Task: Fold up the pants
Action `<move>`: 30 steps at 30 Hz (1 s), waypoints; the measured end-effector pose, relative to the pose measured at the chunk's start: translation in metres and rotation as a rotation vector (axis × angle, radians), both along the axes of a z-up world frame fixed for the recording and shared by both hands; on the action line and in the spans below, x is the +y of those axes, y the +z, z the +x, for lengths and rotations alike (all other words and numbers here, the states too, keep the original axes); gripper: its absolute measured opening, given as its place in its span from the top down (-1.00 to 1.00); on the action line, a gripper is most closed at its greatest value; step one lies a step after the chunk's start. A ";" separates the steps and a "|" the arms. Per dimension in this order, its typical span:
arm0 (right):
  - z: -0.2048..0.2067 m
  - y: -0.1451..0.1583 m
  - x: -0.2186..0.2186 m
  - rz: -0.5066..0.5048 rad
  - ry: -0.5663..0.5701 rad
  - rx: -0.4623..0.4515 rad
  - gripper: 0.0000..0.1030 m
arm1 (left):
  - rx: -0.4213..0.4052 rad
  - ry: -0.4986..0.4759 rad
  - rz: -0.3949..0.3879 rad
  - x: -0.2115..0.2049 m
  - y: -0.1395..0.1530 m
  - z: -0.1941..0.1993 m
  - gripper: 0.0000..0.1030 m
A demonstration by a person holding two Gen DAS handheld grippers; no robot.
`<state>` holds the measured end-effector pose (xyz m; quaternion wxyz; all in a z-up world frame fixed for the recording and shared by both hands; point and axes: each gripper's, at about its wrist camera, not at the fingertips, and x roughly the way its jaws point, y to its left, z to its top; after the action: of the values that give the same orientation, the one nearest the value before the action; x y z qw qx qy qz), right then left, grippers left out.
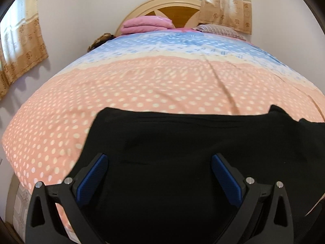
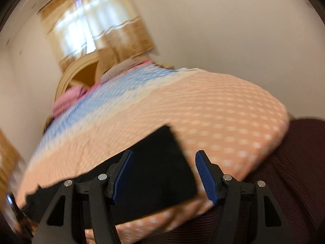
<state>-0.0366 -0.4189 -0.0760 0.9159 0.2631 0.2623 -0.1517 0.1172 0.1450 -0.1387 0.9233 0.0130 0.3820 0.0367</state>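
Black pants (image 1: 182,142) lie flat on the near end of the bed (image 1: 142,81), over the peach dotted bedspread. Left tool (image 1: 159,158) above them, jaws spread, nothing gripped. Right tool (image 2: 164,156) also spread and empty, over the pants' right edge; view blurred.

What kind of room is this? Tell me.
A bedroom, most likely: a bed with a polka-dot bedspread, a rounded wooden headboard with a pillow against it, and curtained windows. Black pants lie on the bed.
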 end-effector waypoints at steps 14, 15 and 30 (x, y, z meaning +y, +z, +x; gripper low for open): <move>0.019 -0.039 -0.008 0.189 0.106 0.014 0.06 | -0.006 -0.002 0.027 0.008 0.002 -0.003 -1.00; 0.019 -0.040 -0.009 0.182 0.102 -0.003 0.06 | -0.007 -0.002 0.026 0.009 0.001 -0.002 -1.00; 0.050 -0.047 -0.015 0.196 0.190 -0.021 0.38 | -0.015 0.081 0.021 0.037 0.004 -0.001 -1.00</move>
<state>0.0134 -0.4340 -0.1231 0.8987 0.3269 0.2901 -0.0352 0.1165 0.1817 -0.1349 0.9238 0.0068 0.3747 0.0780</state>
